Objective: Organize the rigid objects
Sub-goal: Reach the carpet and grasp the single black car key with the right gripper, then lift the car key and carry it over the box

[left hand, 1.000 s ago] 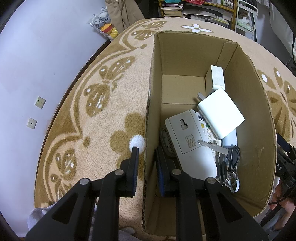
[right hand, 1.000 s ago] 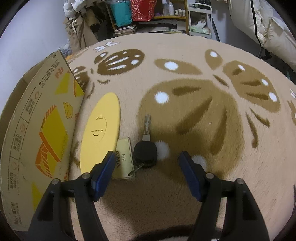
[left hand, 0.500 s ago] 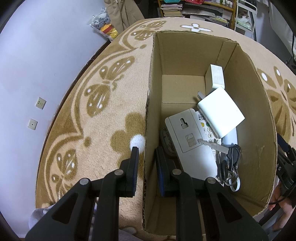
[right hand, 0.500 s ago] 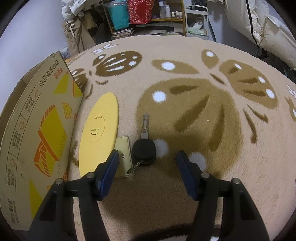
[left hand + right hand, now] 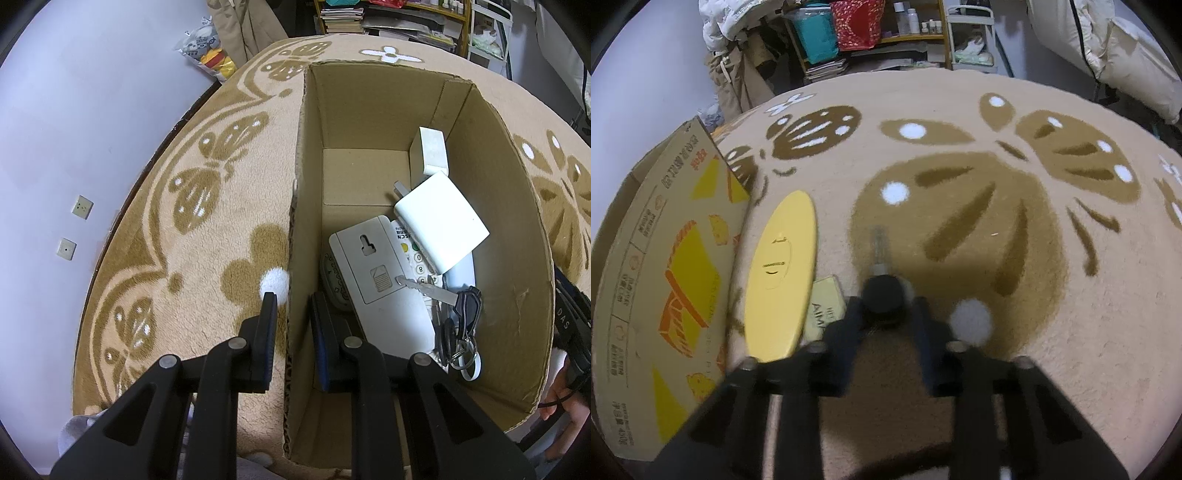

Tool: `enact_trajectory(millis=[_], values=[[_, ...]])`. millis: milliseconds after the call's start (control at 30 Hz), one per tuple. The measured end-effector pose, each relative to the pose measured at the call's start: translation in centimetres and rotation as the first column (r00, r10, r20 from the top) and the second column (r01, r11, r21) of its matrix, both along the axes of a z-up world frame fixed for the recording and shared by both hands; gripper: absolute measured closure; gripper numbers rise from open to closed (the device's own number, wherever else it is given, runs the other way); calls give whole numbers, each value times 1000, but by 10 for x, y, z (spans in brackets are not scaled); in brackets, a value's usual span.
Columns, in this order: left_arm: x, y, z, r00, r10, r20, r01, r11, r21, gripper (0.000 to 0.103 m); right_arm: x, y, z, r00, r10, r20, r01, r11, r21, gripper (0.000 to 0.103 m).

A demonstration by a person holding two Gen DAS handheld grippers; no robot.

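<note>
An open cardboard box stands on the patterned rug. Inside lie a white phone base, a white adapter, a small white block and a bunch of keys. My left gripper is shut on the box's left wall, one finger outside and one inside. In the right wrist view a black-headed key lies on the rug with its blade pointing away. My right gripper is shut on the key's head. A pale tag on the key lies beside the left finger.
A yellow disc lies on the rug between the key and the box's printed outer side. Shelves with books and bags stand beyond the rug. A wall runs along the rug's left edge. A hand shows at the box's right.
My right gripper has moved forward over the key and its fingers have come together on the black head. The left gripper and the box have stayed put.
</note>
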State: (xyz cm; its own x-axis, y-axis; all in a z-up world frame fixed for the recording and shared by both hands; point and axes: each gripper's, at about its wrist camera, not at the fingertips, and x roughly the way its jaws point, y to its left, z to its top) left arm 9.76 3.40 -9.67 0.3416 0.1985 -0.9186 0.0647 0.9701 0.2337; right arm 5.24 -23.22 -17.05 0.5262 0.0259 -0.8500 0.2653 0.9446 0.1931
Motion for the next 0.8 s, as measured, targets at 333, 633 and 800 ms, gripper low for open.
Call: enact_trajectory(millis=[333,633,800], values=[[0,0,0,1000,0,-1,0,1000,0,85,-4,4,11,998,-7,63,7,1000,-5,77],[1,0,-1,1000,1,-1,-1,1000,-2,85,-6,4,36,990,9,142,-9,1000,2,96],[1,0,-1,1000,3,-1,-3,1000,-9,85,-7,5,46,986,11,167,-11,1000,2,96]])
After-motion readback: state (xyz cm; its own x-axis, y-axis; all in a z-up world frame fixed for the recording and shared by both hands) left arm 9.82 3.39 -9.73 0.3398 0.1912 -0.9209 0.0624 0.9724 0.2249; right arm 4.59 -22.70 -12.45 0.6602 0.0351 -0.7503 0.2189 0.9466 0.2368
